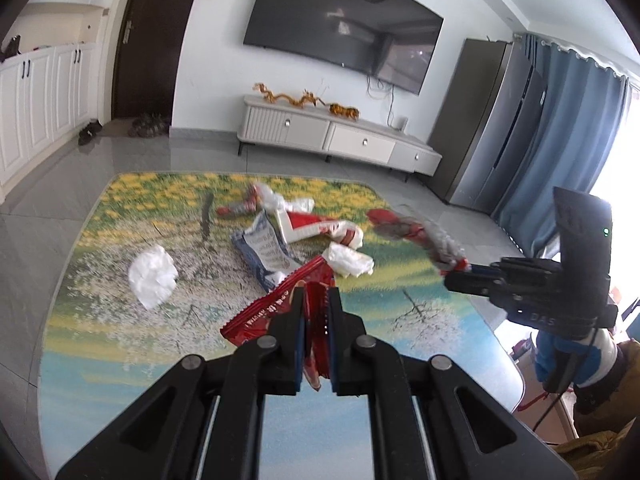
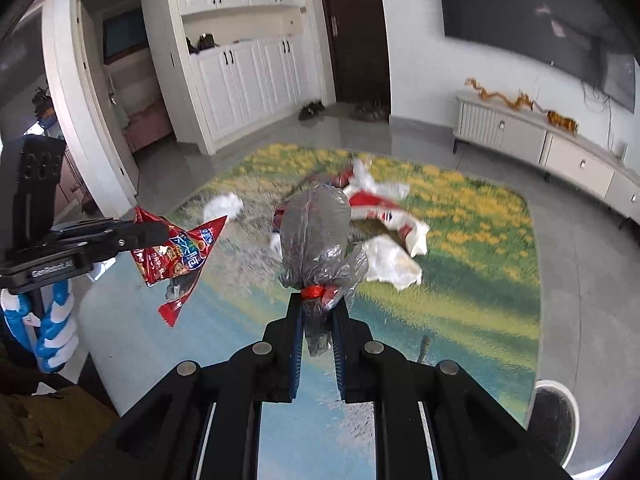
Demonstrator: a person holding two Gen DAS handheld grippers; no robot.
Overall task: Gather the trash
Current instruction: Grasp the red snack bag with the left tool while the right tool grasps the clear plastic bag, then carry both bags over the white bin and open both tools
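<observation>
With left gripper (image 1: pixel 316 300) clamping a red snack wrapper (image 1: pixel 280 304) and right gripper (image 2: pixel 318 308) pinching a tied grey bag (image 2: pixel 316 232) above the table (image 1: pixel 80 340), either thin film may slip.

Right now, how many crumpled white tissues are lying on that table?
2. One white tissue sits alone near the table's left side; another white tissue lies at the near edge of the wrapper pile. More may be hidden beneath that pile.

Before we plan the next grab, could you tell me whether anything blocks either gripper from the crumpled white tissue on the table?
Nothing stands in the way, but both are occupied: the left gripper holds a red snack wrapper, the right gripper a grey plastic bag. The tissue lies apart.
</observation>
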